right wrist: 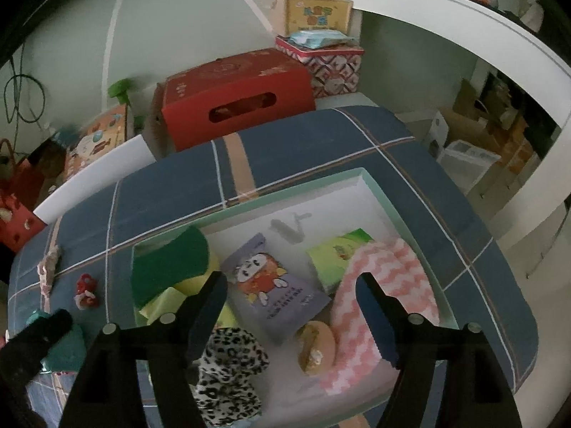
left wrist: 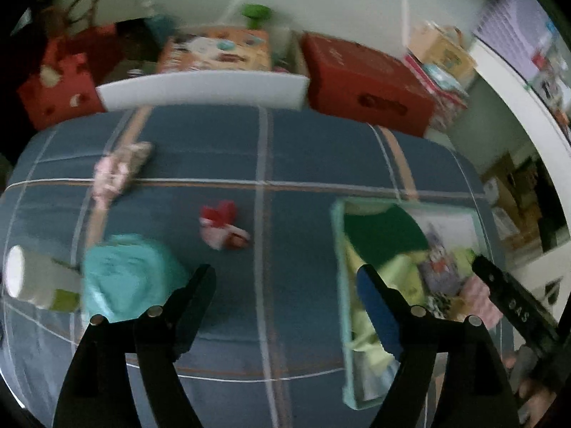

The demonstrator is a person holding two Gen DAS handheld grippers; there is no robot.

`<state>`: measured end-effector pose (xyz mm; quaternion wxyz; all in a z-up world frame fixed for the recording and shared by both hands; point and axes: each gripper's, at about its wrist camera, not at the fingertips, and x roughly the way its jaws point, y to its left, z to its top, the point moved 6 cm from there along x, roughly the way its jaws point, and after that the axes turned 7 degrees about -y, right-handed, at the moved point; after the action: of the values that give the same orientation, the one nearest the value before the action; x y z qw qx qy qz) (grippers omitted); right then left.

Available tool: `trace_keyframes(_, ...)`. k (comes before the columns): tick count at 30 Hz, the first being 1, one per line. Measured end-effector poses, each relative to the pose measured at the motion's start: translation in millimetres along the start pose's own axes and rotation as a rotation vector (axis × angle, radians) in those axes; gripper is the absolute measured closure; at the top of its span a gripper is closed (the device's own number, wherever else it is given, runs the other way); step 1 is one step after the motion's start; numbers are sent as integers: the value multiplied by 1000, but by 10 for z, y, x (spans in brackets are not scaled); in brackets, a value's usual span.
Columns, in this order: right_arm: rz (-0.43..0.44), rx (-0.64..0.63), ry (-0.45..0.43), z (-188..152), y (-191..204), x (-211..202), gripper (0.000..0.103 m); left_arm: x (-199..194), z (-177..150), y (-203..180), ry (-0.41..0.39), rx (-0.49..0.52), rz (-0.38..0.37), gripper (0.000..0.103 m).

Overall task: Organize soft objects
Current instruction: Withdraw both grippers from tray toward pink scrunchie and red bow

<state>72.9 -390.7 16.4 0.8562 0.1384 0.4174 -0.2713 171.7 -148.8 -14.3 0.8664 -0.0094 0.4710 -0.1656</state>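
Observation:
A mint-rimmed white box (right wrist: 285,189) sits on the blue plaid bed; it also shows in the left wrist view (left wrist: 337,249). It holds a green sponge (right wrist: 167,267), a purple packet (right wrist: 282,292), a green packet (right wrist: 335,253), a pink zigzag cloth (right wrist: 385,285), a leopard cloth (right wrist: 228,371) and a tan round item (right wrist: 316,346). My right gripper (right wrist: 291,285) is open and empty above the box. My left gripper (left wrist: 285,278) is open and empty over the bed. A teal cloth (left wrist: 125,278), a red-white toy (left wrist: 223,228) and a pink item (left wrist: 119,169) lie on the bed.
A white roll (left wrist: 25,274) lies at the bed's left edge. Red cartons (left wrist: 364,82), an orange box (left wrist: 214,50) and a white board (left wrist: 203,89) stand behind the bed. A white desk (right wrist: 481,28) curves at the right.

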Motion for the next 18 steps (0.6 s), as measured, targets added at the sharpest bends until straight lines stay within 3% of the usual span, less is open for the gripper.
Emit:
trace_keyframes(3, 18, -11, -13, 15, 109, -54, 25, -84, 77, 235, -21, -36, 29, 21)
trace_keyframes(9, 99, -105, -51, 27, 628, -213, 25, -249, 188, 954, -58, -133, 177, 21)
trace_keyframes(13, 185, -196, -46, -61, 1095, -259, 25, -310, 186, 1389, -61, -224, 233, 21)
trace_keyframes(18, 214, -267, -42, -185, 1420, -292, 25, -479, 133, 1812, -86, -303, 287, 21)
